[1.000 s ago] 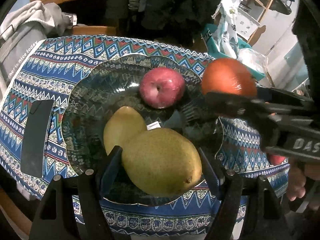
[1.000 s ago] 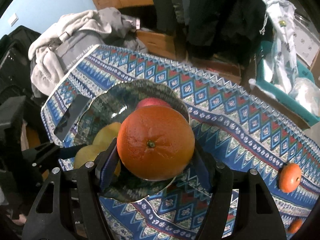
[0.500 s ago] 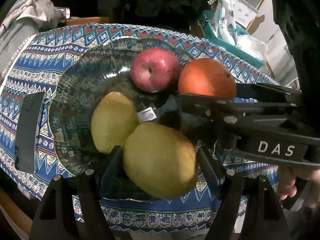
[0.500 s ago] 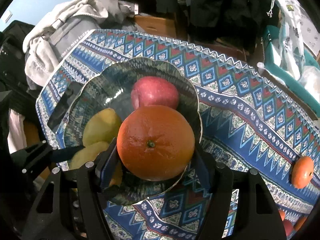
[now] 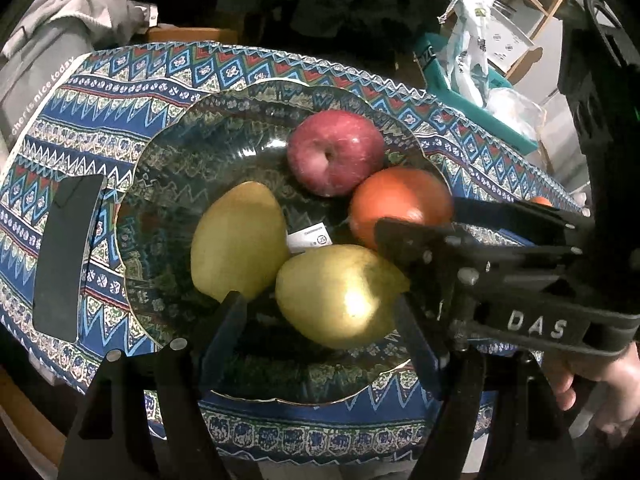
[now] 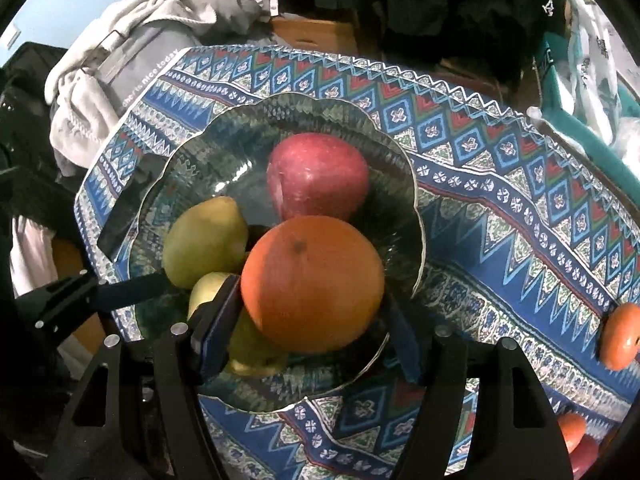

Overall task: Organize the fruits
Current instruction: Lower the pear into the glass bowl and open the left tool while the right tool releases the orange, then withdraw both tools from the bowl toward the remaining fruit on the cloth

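Since a second ago, both fruits have come down into the glass plate (image 5: 168, 152). The left gripper (image 5: 320, 316) has released its pear (image 5: 340, 296), and the right gripper (image 6: 312, 312) has let go of the orange (image 6: 312, 284) beside the apple (image 6: 316, 176). More fruit waits on the cloth (image 6: 500, 184).

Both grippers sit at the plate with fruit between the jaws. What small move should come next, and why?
Probably draw both grippers back. The orange and pear already rest on the plate beside the apple, and both sets of jaws look parted.
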A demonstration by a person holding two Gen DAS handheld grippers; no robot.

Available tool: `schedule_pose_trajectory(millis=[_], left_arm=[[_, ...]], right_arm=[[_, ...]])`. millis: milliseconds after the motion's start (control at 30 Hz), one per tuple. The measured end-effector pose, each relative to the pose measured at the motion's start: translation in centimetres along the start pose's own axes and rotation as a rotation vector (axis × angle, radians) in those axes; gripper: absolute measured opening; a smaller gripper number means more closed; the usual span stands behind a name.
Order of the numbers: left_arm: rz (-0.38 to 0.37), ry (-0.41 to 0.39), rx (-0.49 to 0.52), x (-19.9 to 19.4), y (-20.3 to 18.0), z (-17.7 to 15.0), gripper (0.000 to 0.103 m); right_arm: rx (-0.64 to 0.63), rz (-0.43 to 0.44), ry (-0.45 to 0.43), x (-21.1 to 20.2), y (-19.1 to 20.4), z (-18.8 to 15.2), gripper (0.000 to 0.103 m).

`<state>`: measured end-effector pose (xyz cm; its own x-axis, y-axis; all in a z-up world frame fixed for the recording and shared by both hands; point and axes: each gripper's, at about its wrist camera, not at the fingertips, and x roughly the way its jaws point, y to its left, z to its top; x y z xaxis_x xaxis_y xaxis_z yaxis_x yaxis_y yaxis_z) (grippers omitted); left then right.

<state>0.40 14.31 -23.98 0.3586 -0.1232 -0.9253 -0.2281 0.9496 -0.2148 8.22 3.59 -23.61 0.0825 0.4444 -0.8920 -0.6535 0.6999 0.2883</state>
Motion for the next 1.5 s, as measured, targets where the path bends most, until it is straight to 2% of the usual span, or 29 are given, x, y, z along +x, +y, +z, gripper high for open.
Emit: schedule_pose_trajectory(millis=[133,267,700,967,1500], left_arm=[[0.000,-0.013,0.007,-0.5,-0.3,0.1,0.078],[0.002,-0.028,0.012,-1.0,-0.7,0.2,0.078],[-0.010,-0.103,0.024,-4.0,-2.2,1.2,0.078],[-0.020,-0.143,0.076,-5.7,-4.4,1.3,0.078],[-0.047,-0.190,0.187,-8.0,-9.7,0.9,0.078]], right_arm=[[0.019,0.040,-0.040,-1.4,0.0,0.6,0.070],[0.014,0.038,-0.076,-3.1,0.3,1.1,0.070],[0.016,-0.065,-0.150,-7.6,-0.1,0.7,0.070],[0.026,-0.133,-0.193,-10.9,-1.2,-0.5,0.070],[0.104,-0.173,-0.281,-17.6,-4.4,-3.7,0.070]])
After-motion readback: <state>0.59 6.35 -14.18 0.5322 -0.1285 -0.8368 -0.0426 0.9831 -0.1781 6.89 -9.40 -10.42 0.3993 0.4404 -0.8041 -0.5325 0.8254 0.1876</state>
